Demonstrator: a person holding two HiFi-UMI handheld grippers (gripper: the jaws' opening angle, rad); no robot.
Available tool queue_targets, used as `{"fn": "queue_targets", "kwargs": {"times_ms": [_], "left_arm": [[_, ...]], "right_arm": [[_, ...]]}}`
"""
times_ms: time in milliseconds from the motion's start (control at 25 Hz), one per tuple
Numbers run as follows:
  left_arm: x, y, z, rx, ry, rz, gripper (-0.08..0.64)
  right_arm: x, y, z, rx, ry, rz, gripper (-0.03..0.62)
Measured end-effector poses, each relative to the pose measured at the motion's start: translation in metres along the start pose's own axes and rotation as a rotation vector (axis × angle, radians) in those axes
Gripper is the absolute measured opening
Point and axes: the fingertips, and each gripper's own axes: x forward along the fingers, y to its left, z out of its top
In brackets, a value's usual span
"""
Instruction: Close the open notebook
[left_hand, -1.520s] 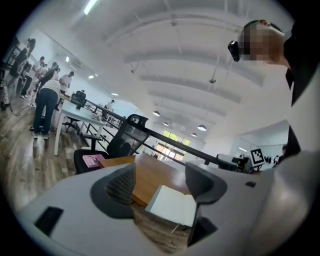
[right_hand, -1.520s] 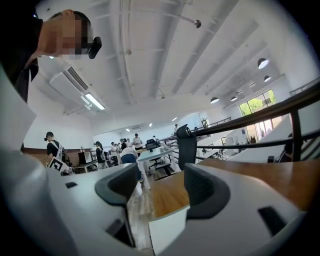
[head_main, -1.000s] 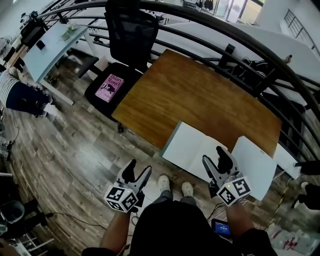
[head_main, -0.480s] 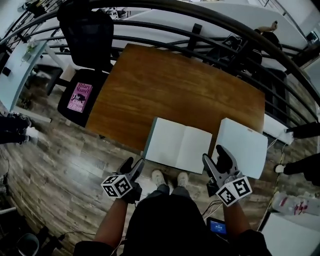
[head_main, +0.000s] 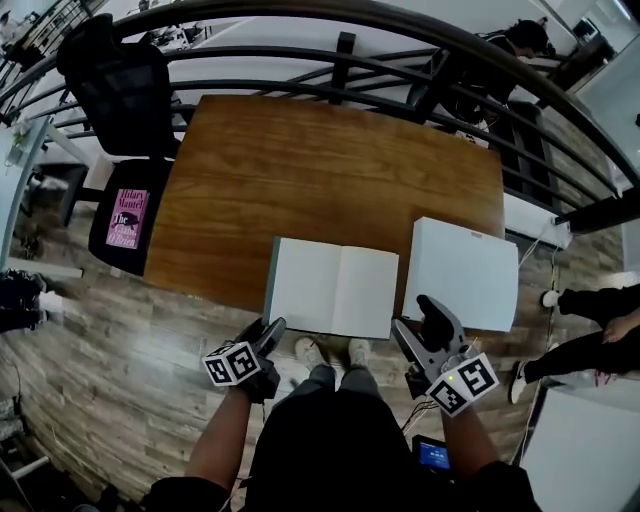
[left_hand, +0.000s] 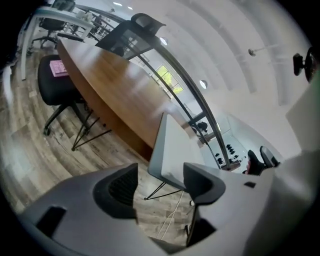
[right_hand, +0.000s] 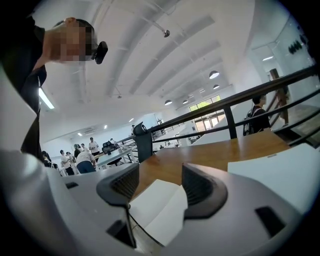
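Head view: open notebook (head_main: 333, 287) lies flat on the wooden table (head_main: 330, 160), pages up and blank, at the table's near edge; its near edge pokes out past the wood. A white closed pad (head_main: 462, 272) sits just beside it to the right, apart from it. My left gripper (head_main: 268, 328) hangs off the table just beside the notebook's near left corner, not touching; my right gripper (head_main: 418, 315) is near the notebook's near right corner, level with the gap between notebook and pad, not touching either.

Left gripper view: my jaws stand wide apart, nothing pressed by the pads; the notebook's corner shows through the gap further out, with floor under it, so that corner overhangs. Right gripper view: jaws also well apart, pads bare; the notebook's spread pages show beyond the gap, lower than the jaws; white pad off to the right, table running behind.

Rest, quick: black office chair (head_main: 120, 90) at the table's far left corner; pink book (head_main: 125, 217) on a seat beside the table's left end; dark curved railing (head_main: 400, 30) past the table's far side; wood-plank floor (head_main: 100, 340); my shoes (head_main: 330, 352) under the notebook's near edge; people standing far off in the right gripper view, too small to tell more.
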Motion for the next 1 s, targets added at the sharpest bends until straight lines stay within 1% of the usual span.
{"fn": "queue_targets", "kwargs": {"times_ms": [80,160,240,320,400,480,560,760,920,1000], "left_arm": [[0.003,-0.003,0.000,-0.010,-0.009,-0.015,0.260],[0.003,-0.008,0.005,-0.005,-0.032,-0.023,0.184],[-0.001,-0.012,0.010,-0.003,-0.055,-0.026,0.127],[-0.006,-0.017,0.014,0.006,-0.076,-0.031,0.091],[-0.013,-0.026,0.018,0.033,-0.097,-0.036,0.072],[-0.018,-0.038,0.022,0.083,-0.113,-0.035,0.066],[-0.022,-0.051,0.025,0.152,-0.124,-0.026,0.063],[-0.029,-0.084,0.029,0.315,-0.155,-0.004,0.061],[-0.033,-0.116,0.030,0.468,-0.178,-0.015,0.061],[-0.033,-0.132,0.029,0.538,-0.183,-0.023,0.061]], "right_arm": [[-0.005,-0.006,-0.002,0.013,0.003,-0.012,0.262],[-0.008,-0.009,0.000,0.026,0.003,-0.012,0.257],[-0.010,-0.007,0.004,0.028,0.002,0.005,0.255],[-0.011,-0.003,0.009,0.016,-0.002,0.025,0.253],[-0.014,0.000,0.016,-0.006,-0.010,0.040,0.250],[-0.018,0.003,0.020,-0.067,-0.005,0.055,0.249],[-0.020,0.007,0.022,-0.145,0.015,0.078,0.249],[-0.027,0.017,0.021,-0.271,0.036,0.144,0.249],[-0.039,0.024,0.024,-0.347,0.053,0.185,0.249],[-0.047,0.026,0.028,-0.364,0.060,0.204,0.248]]}}
